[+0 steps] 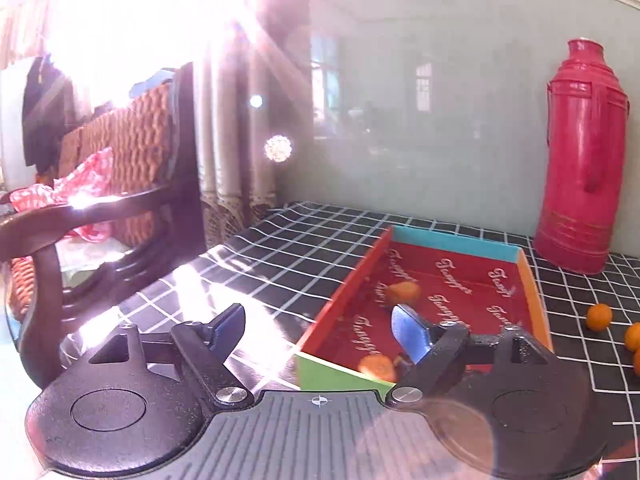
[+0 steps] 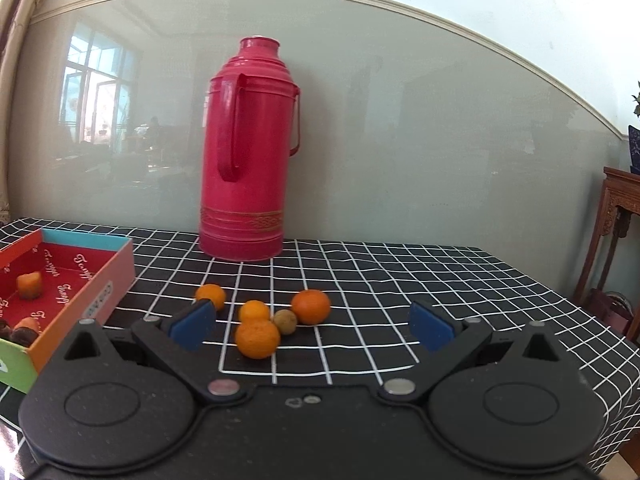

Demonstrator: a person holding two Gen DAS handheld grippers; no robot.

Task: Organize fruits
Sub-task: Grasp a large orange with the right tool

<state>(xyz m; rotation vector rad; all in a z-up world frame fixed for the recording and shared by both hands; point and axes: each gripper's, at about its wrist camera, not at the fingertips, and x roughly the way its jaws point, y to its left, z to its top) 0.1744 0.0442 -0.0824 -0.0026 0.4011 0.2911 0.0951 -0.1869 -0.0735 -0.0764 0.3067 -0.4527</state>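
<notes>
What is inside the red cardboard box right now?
The red cardboard box holds an orange fruit piece farther back, another orange piece and dark items at the near end. Its near wall hides part of the floor.

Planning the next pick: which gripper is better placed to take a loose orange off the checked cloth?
Right. The open right gripper frames the nearest round orange; the open left gripper faces the red cardboard tray.

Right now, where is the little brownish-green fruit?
In the right wrist view, the little brownish-green fruit sits on the checkered tablecloth among four oranges, in front of the red thermos.
</notes>
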